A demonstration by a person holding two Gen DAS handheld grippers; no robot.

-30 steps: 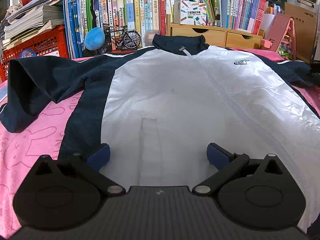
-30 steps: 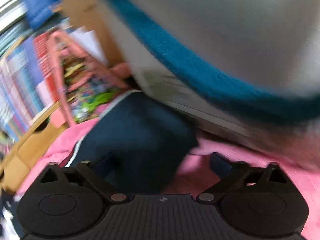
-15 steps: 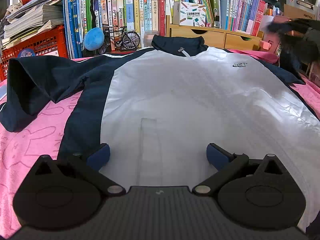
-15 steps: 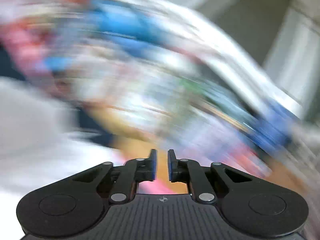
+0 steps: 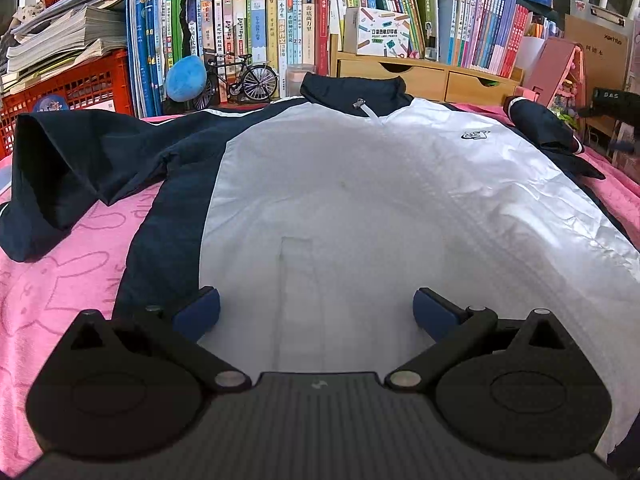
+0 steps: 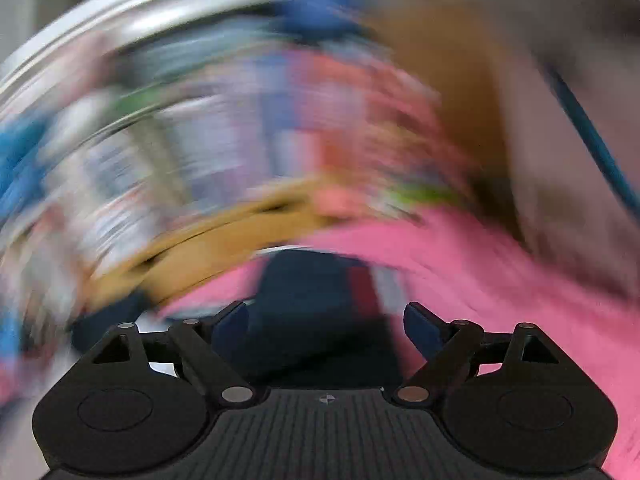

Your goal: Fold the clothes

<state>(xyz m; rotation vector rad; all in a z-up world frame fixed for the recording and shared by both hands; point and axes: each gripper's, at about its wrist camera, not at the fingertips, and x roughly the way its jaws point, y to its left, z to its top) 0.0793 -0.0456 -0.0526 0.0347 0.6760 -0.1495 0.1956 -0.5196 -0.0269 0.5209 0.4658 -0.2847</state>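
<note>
One garment is in play: a white and navy jacket (image 5: 360,208) lying front up and zipped on a pink blanket (image 5: 52,292), collar toward the books (image 5: 248,28) at the back. Folding has barely begun, as I judge it. The sleeve (image 5: 548,128) on the right of the left wrist view lies bunched up on the shoulder, cuff in the air, more dropped than folded. The other sleeve (image 5: 68,160) sprawls out across the blanket, humped and creased. The body is flat and has no fold in it. So both sleeves need laying across the chest and the body needs doubling over: nearly all the work is left.

The left tool (image 5: 316,312) hangs over the lower chest with its jaws spread wide and nothing between them; only white cloth shows below. The right tool (image 6: 326,324) has its jaws opening, dark navy cloth below and between them, but the pads do not press on it.

Much is hard to read. The right wrist view is smeared by motion, so everything beyond its navy cloth and the blanket is streaks of colour. The hem is hidden behind the left tool's body. The right tool itself shows in the left view only as a dark blur at the right edge. Whether the blanket lies on a bed or a bench I cannot tell.
</note>
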